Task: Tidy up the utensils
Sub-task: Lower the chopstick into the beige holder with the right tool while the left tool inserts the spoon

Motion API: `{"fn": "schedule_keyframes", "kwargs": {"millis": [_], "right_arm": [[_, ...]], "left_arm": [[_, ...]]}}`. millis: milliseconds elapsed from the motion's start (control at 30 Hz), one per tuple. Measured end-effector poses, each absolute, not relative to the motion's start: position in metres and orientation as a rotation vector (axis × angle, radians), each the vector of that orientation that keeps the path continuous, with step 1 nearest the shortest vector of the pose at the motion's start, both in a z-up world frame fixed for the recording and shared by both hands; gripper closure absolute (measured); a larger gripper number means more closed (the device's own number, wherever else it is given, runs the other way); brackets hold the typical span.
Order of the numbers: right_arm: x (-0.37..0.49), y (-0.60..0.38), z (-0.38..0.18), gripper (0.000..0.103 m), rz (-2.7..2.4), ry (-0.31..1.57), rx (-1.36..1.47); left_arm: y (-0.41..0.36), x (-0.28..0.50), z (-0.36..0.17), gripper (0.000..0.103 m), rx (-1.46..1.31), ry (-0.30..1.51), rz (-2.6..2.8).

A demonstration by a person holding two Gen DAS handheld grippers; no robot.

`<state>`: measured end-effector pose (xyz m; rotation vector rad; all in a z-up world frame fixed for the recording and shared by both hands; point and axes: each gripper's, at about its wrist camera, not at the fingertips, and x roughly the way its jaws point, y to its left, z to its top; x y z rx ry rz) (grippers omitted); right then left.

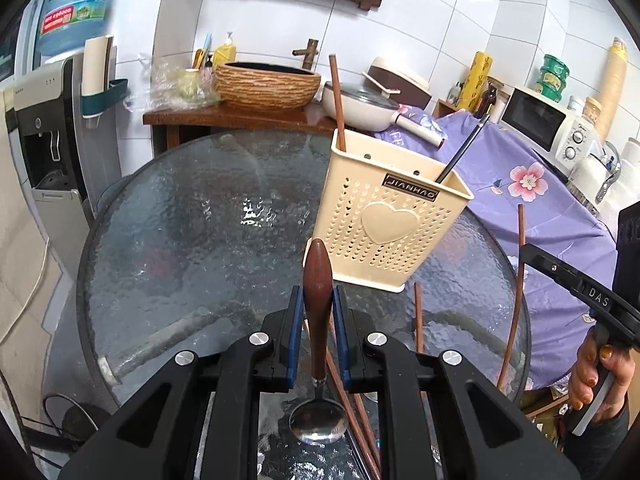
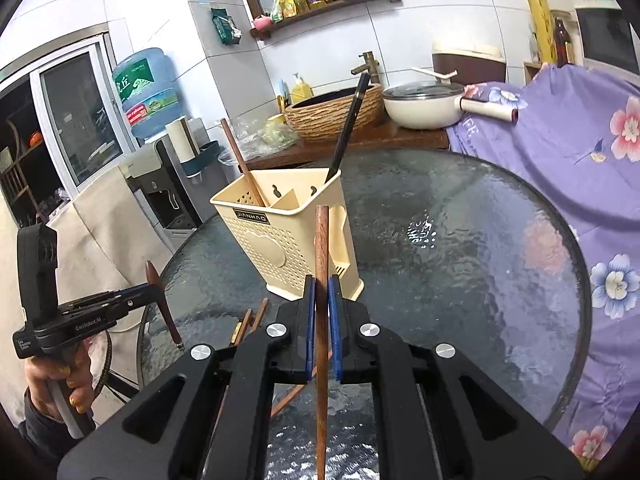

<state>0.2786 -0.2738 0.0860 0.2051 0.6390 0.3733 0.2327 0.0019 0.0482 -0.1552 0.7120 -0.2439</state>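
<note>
A cream perforated utensil holder (image 1: pixel 390 216) (image 2: pixel 280 236) stands on the round glass table (image 1: pixel 192 220) (image 2: pixel 460 248); a brown chopstick (image 1: pixel 338 100) (image 2: pixel 240 164) and a dark utensil (image 1: pixel 462 152) (image 2: pixel 350 128) stick out of it. My left gripper (image 1: pixel 318 292) is shut on the brown wooden handle of a metal spoon (image 1: pixel 318 424), bowl end hanging below, in front of the holder. My right gripper (image 2: pixel 320 284) is shut on a brown chopstick (image 2: pixel 322 248) held upright, just before the holder. Several more brown chopsticks (image 1: pixel 418 316) (image 2: pixel 252 320) lie on the glass near the front.
A wooden counter behind the table carries a woven-look basin (image 1: pixel 268 84) (image 2: pixel 336 112) and a white lidded pan (image 1: pixel 360 106) (image 2: pixel 424 108). A purple flowered cloth (image 1: pixel 540 200) (image 2: pixel 580 152) covers furniture to the right, with a microwave (image 1: pixel 548 124). A water dispenser (image 1: pixel 52 120) (image 2: pixel 160 168) stands left.
</note>
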Motion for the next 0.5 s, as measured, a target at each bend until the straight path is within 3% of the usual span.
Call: {"fn": "schedule_keyframes", "kwargs": {"millis": [500], "right_arm": [[0.256,-0.286,0.119,0.096,0.382,0.58,0.172]], "left_arm": [[0.003,0.219,0.068,0.089,-0.139,0.659,-0.246]]}}
